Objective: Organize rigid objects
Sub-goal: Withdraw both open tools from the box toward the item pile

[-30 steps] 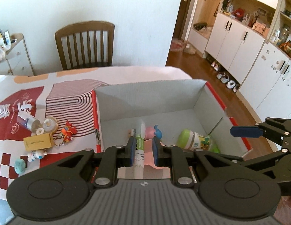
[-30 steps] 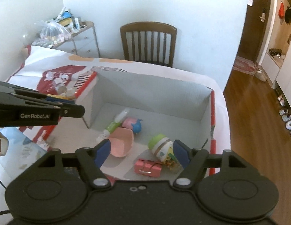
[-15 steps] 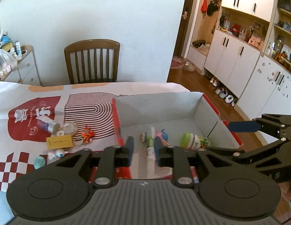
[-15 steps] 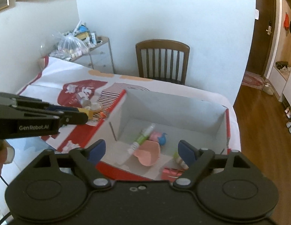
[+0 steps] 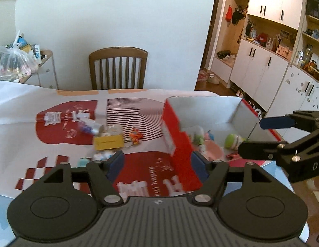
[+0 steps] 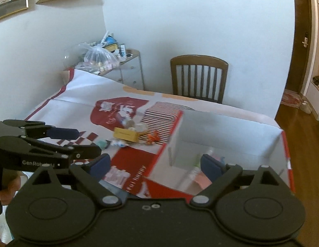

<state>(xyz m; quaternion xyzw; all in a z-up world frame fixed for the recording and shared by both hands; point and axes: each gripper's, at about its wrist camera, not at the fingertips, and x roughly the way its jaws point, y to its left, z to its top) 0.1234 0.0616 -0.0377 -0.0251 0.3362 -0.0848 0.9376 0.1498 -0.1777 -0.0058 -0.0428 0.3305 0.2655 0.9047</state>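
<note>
Both grippers backed away from the box (image 5: 180, 144); left gripper (image 5: 156, 164) and right gripper (image 6: 155, 165) opening (nothing held).

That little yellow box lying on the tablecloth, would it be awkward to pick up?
Probably not. The yellow box looks like thin cardboard with flat sides, so likely light and unlikely to roll. A hard squeeze might dent it. Small things crowd close around it and could get nudged.
</note>
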